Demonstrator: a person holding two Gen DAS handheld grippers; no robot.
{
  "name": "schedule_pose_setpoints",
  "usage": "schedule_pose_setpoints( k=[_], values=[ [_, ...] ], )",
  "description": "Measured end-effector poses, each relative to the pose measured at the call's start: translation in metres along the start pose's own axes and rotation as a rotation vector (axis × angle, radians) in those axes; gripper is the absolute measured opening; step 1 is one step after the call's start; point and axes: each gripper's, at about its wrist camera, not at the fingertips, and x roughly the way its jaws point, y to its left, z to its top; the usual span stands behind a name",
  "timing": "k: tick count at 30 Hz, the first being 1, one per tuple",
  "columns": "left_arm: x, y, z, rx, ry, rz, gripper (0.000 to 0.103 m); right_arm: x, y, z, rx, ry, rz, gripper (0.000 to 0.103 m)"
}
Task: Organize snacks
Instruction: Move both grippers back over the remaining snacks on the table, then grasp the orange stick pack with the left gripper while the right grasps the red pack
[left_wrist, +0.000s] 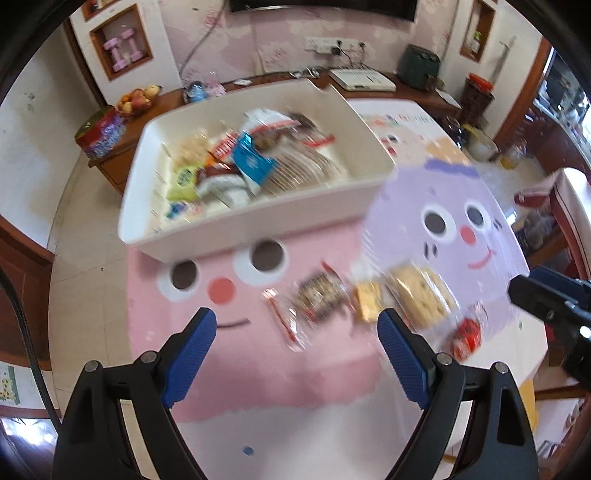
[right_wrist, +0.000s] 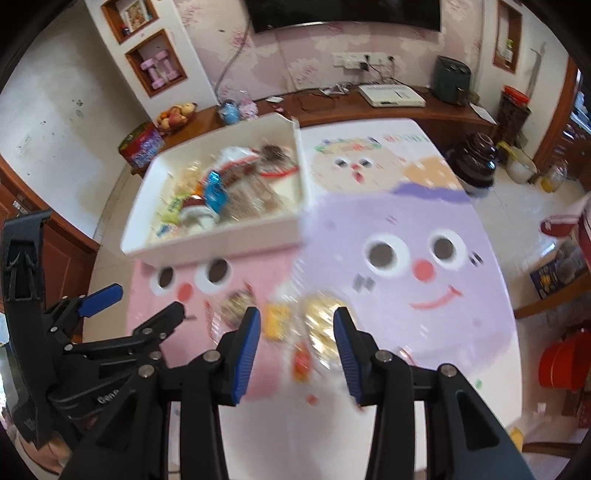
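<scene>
Both claws apart, empty: left claw wide, right claw narrower, poised over loose snacks for transfer to bin on desk.

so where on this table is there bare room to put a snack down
Free: the purple face of the tablecloth right of the white bin, and the pale cloth at the near edge. Crowded: the loose snacks along the pink and purple seam, and the bin, already heaped with packets.
</scene>
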Motion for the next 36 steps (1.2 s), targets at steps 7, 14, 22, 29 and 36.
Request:
schedule_pose_setpoints(
  k=[7,14,22,29,36],
  values=[
    [0.022,-0.032,-0.017,0.011,0.068,-0.043,0.088,0.005,-0.070,-0.038,0.084,0.052,-0.049,0.041],
    [0.057,-0.060,-0.028,0.018,0.125,-0.067,0.088,0.028,-0.113,-0.067,0.165,0.118,-0.029,0.041],
    [0.104,-0.082,-0.033,0.010,0.199,-0.106,0.068,0.066,-0.121,-0.086,0.262,0.184,0.066,0.042],
    [0.117,-0.099,-0.034,0.056,0.193,-0.106,0.047,0.081,-0.119,-0.080,0.284,0.187,0.106,0.042],
    [0.116,-0.106,-0.036,0.085,0.169,-0.100,0.020,0.094,-0.124,-0.076,0.369,0.225,0.130,0.043]
  ],
)
